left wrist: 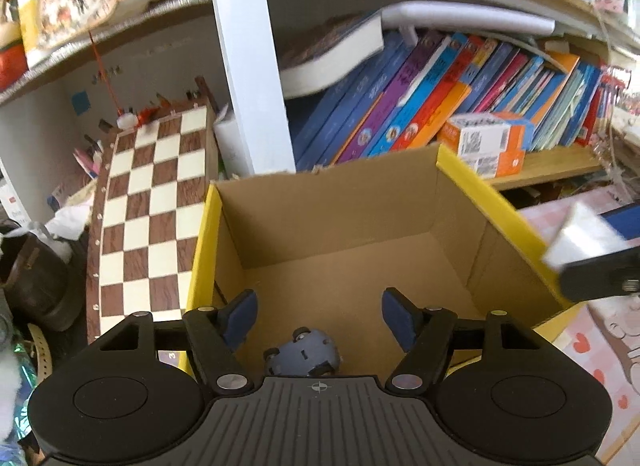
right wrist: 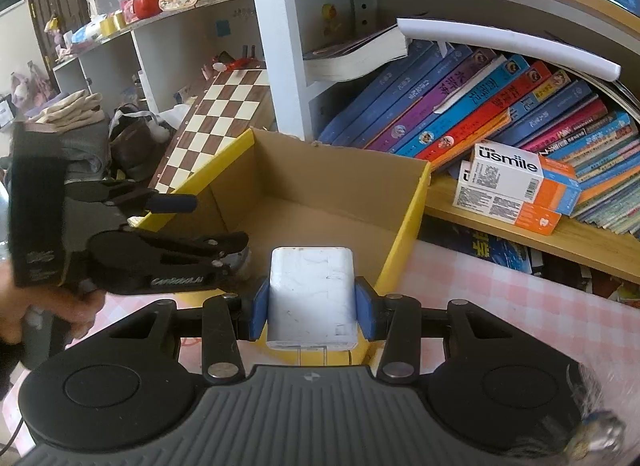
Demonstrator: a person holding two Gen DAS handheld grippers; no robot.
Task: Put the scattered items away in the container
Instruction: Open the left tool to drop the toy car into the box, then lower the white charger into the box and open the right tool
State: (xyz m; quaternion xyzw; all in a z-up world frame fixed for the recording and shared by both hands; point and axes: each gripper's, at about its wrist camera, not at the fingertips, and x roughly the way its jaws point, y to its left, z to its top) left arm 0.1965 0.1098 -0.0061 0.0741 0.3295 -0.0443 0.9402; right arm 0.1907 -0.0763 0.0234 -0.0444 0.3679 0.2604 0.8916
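The box [left wrist: 344, 225] is plain brown corrugated card inside with glossy yellow outer walls. Inside it, at the near wall, lies a small blue-grey toy car [left wrist: 306, 352], wheels up, below the left gripper [left wrist: 320, 318], whose fingers are spread and empty. The right gripper [right wrist: 311, 308] clamps a smooth white rectangular charger [right wrist: 311, 298] above the box's near rim.
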